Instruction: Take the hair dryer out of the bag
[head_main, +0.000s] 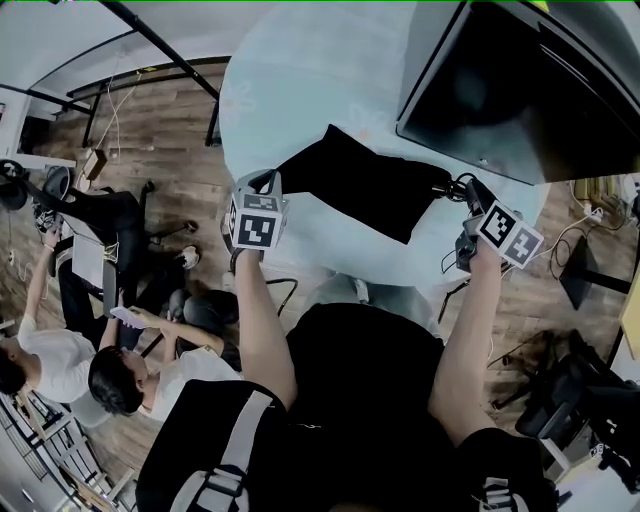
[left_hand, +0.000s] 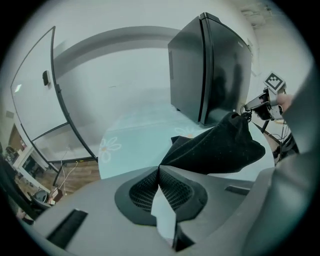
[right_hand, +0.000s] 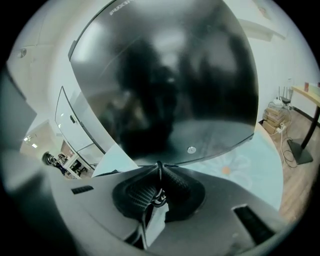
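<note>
While the black bag hung stretched above the counter, the left gripper had its fingers closed on one corner, and the right gripper had its fingers clamped on the bag's cord.

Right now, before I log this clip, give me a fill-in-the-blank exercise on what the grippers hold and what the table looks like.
1. The left gripper is shut on a corner of the ____ bag.
2. With the right gripper shut on its thin cord, ____ grippers hold the bag.
3. The table is printed with ____.
Missing words: black; both; flowers.
</note>
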